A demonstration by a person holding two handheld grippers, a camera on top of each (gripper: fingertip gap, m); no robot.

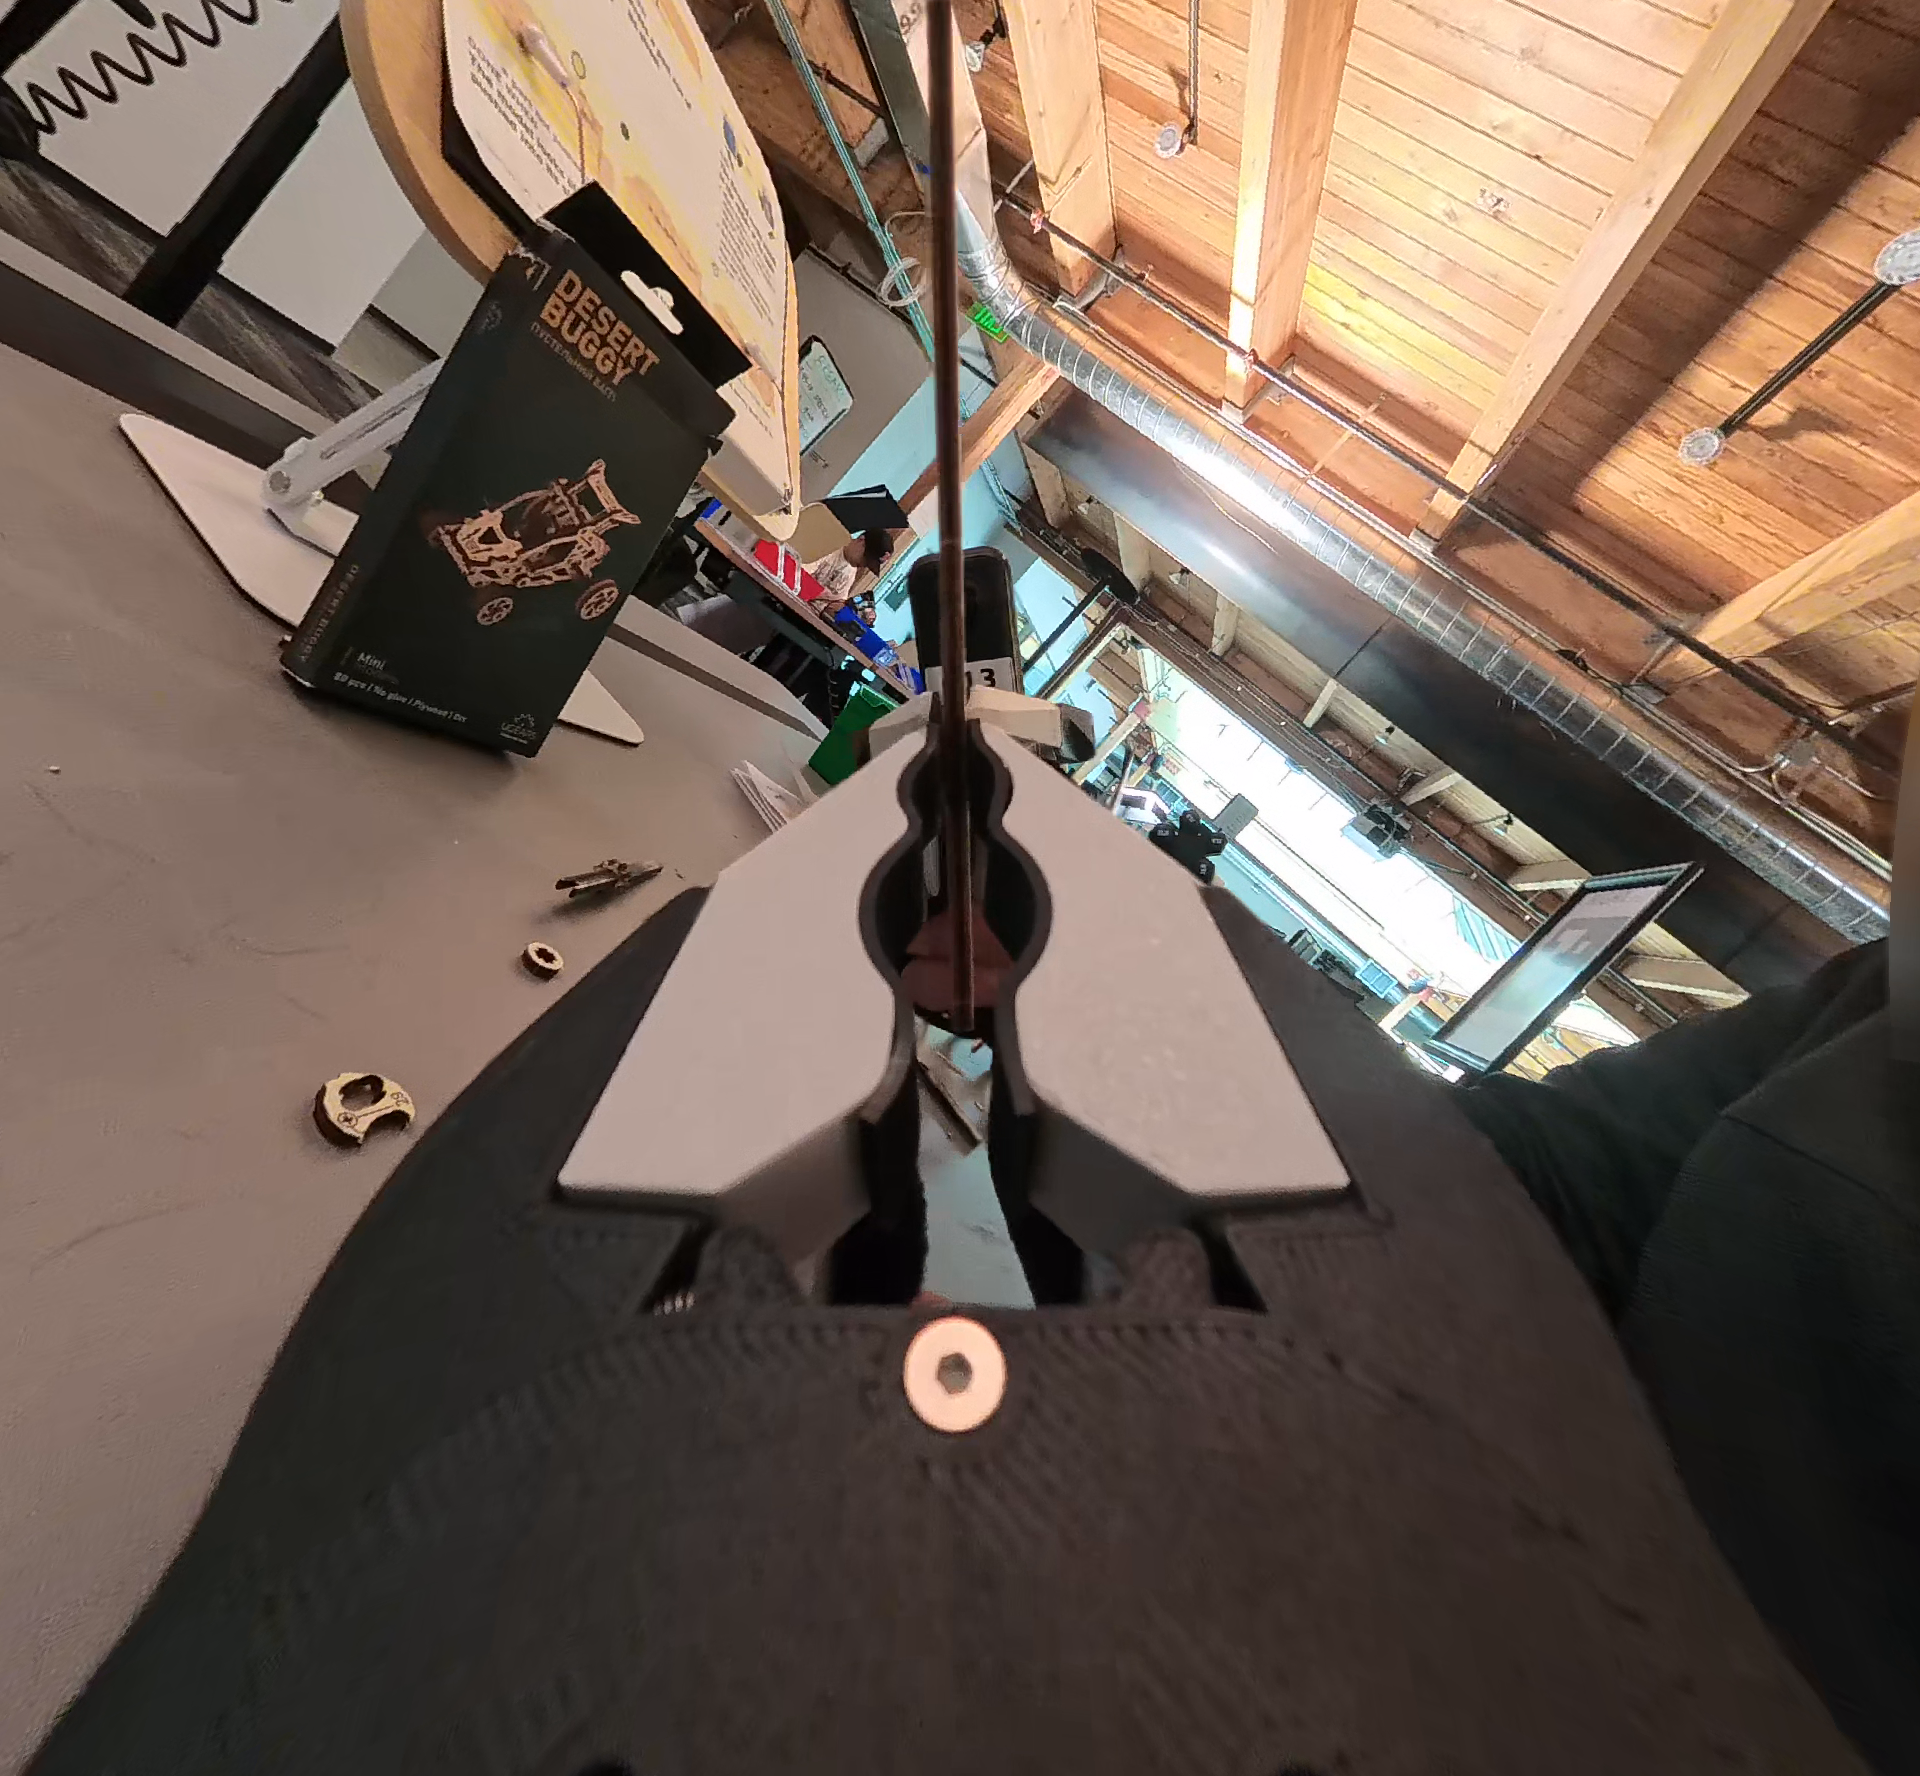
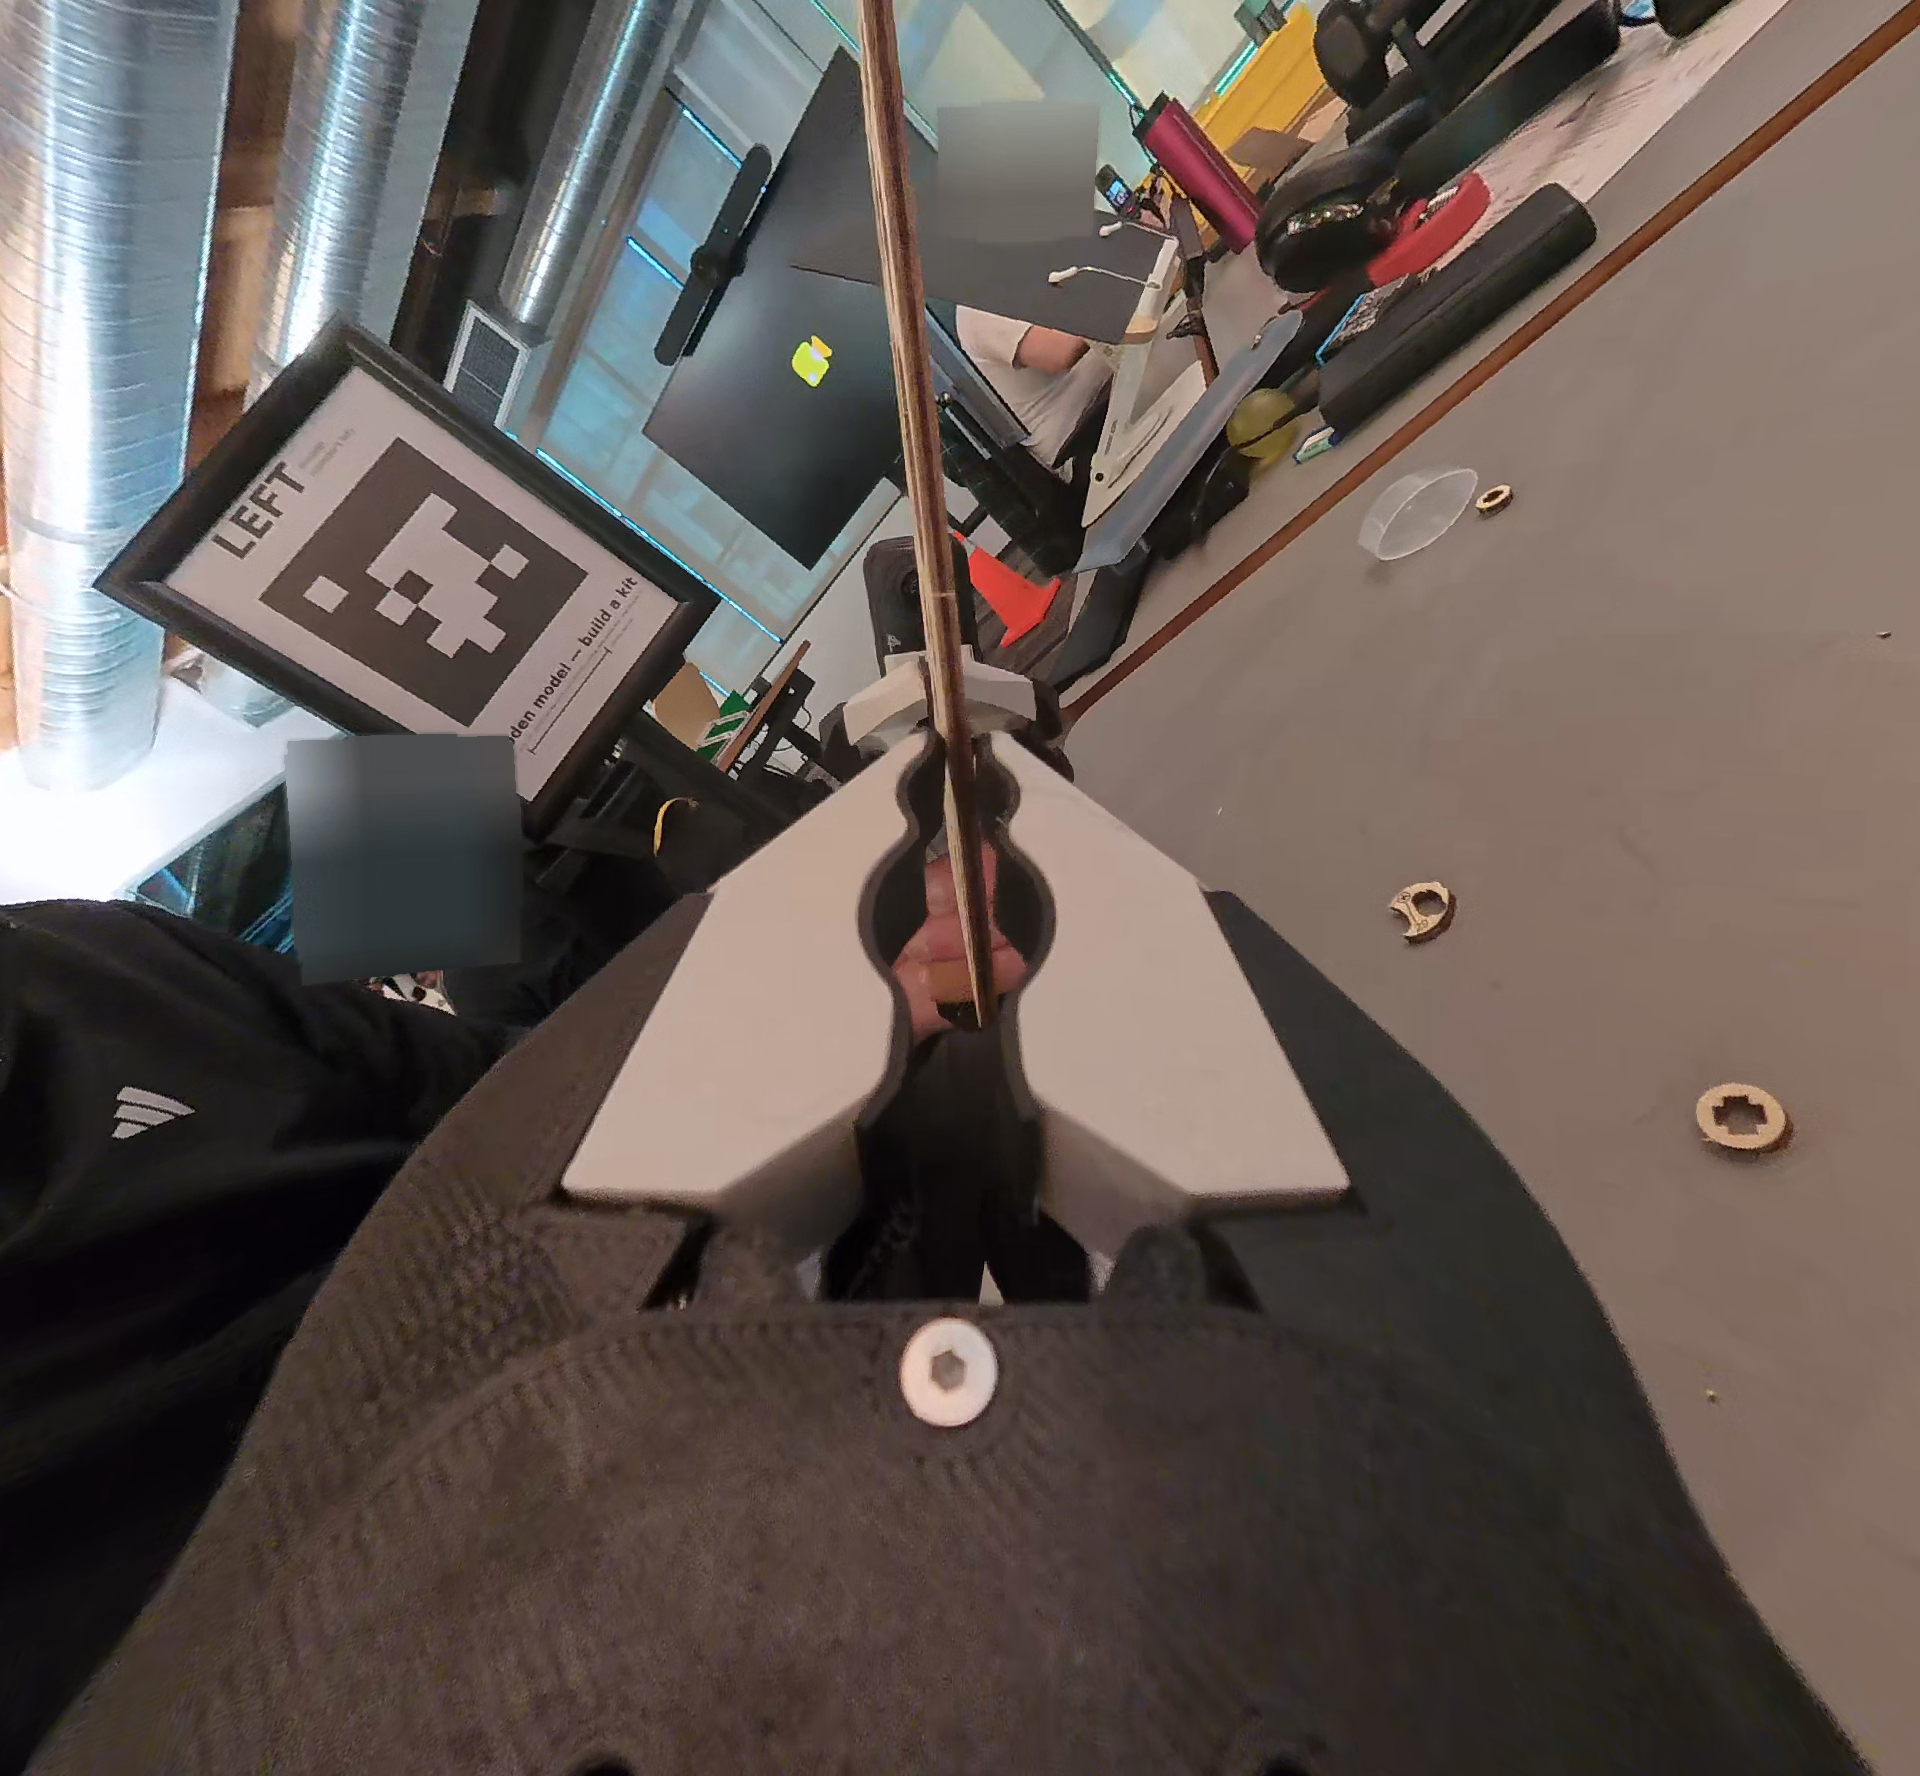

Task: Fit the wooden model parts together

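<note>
Two hand-held grippers each clamp the same thin, flat wooden sheet edge-on: the left hand-held gripper [image 1: 951, 770] has its grey fingers closed on the sheet [image 1: 943, 376], and the right hand-held gripper [image 2: 956, 770] is likewise closed on it [image 2: 904, 324]. The sheet stands up between the fingertips in both views and runs away from each camera; the opposite gripper shows just beyond the fingertips.

Left of the left hand-held gripper lies the grey matte table [image 1: 156, 843]. On it rest a small round wooden ring with a notched hole [image 1: 541, 958], a larger rounded wooden piece with cut-outs [image 1: 364, 1106], and a small dark wooden fragment [image 1: 608, 877]. Farther off stands a dark rectangular model-kit box [image 1: 499, 542] leaning against a tilted wooden board with a printed instruction sheet [image 1: 623, 116]. Overhead are timber ceiling beams [image 1: 1299, 116] and a silver duct.

Right of the right hand-held gripper the table [image 2: 1558, 791] carries a round wooden ring with a notched hole [image 2: 1742, 1119], a small crescent-shaped wooden piece [image 2: 1422, 911], a tiny ring [image 2: 1493, 499] and a clear shallow plastic dish [image 2: 1418, 511], which looks empty. A black-framed marker sign [image 2: 405, 573] stands to the left.
</note>
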